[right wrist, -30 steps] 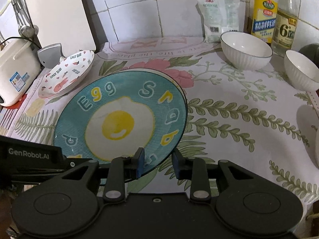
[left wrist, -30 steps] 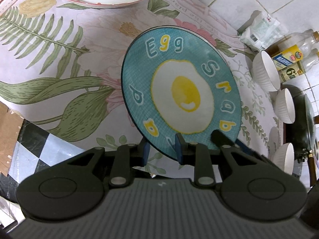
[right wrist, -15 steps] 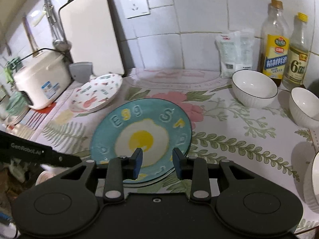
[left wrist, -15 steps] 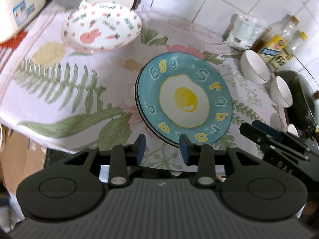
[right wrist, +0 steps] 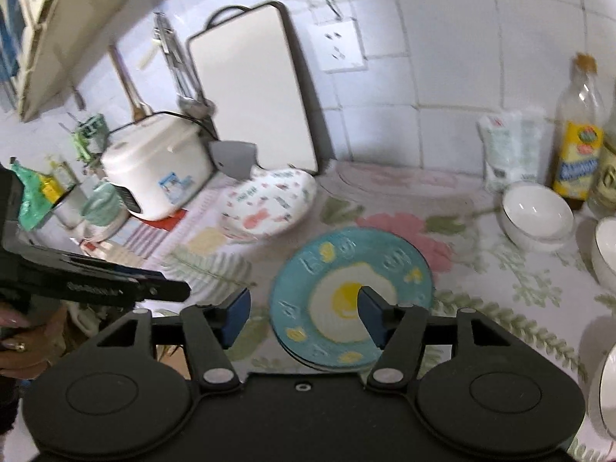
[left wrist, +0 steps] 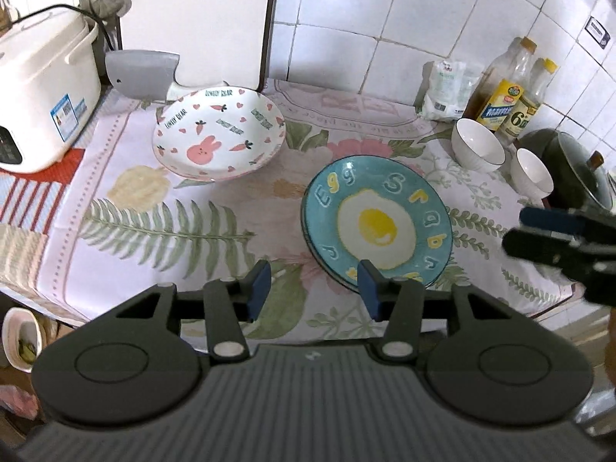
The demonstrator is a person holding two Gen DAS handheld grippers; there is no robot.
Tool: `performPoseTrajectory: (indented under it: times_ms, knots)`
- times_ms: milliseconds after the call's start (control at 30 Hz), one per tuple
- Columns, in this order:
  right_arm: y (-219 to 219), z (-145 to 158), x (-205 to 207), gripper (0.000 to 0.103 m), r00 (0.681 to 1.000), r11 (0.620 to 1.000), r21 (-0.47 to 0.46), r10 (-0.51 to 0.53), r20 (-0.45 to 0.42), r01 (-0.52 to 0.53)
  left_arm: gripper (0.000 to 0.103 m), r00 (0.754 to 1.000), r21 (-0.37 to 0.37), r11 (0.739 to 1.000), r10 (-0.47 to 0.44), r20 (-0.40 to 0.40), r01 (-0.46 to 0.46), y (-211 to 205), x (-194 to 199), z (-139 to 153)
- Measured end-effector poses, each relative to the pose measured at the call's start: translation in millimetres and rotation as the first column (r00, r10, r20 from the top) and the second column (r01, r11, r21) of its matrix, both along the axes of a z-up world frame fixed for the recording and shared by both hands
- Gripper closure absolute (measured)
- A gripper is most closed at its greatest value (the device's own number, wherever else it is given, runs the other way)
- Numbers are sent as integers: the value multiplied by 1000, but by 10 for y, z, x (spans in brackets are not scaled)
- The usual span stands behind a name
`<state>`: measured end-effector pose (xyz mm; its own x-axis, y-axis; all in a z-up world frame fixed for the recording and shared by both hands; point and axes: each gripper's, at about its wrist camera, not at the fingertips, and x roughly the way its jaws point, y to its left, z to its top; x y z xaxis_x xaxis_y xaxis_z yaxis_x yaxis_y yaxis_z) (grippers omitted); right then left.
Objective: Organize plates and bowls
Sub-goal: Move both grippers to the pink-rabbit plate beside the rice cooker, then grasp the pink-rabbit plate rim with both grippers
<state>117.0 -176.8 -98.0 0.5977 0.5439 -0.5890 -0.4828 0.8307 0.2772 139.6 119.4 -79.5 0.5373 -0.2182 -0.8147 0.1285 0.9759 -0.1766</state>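
Going left to right in the left wrist view: we've got a white rice cooker at the far left edge; then the bunny plate upper left of centre, lying on the floral tablecloth; the blue egg plate sits flat right of centre, well apart from the bunny one; two white bowls are further right, near the oil bottles by the tiled wall. Our left gripper fills the bottom of the frame, jaws opening, nothing between the pads, just cloth below. The right gripper pokes in from the right edge. In the blurry right wrist view, the right gripper is lower centre, jaws spreading too and empty; the egg plate lies on the cloth beyond them, not pinched; a hand shows at the lower left edge.
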Motion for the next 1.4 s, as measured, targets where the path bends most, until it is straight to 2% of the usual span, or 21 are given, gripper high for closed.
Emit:
performPoseTrajectory:
  times_ms: [200,367,500,567,667,767,800,1067,1167,1233,1400]
  knots:
    - [211,181,102,31,998,999,24,41,40,-42,52,1000,32,999,-1,18,0,152,76,35]
    - [379,233,268,30,996,996,49,65,64,-68,44,999,40,999,14,47,-16,300,220,42]
    - [523,196,454,30,995,993,88,78,61,-84,36,996,45,998,31,83,-35,421,342,41]
    - [590,146,577,29,996,989,126,71,59,-78,28,993,41,998,45,105,-49,494,405,20]
    - [658,35,781,26,996,978,188,76,57,-85,27,984,66,994,75,163,-87,571,501,-49]
    - [744,-151,1059,25,997,975,212,74,8,-74,25,974,122,986,86,211,-114,602,631,-159]
    - [770,-231,1165,25,997,973,219,73,-16,-68,24,972,120,985,98,215,-126,631,682,-200]
    - [1045,-677,1849,25,986,974,221,87,-140,-55,22,951,20,966,249,182,-256,915,1102,-631]
    - [1117,-838,2114,25,972,971,240,71,-224,-15,22,937,-21,949,315,148,-316,1020,1239,-833]
    - [1170,-949,2265,26,963,975,224,48,-264,13,22,920,-53,929,369,133,-365,1088,1310,-971]
    - [1290,-1181,2510,28,952,986,165,13,-307,39,22,895,-49,902,431,116,-429,1118,1455,-1217]
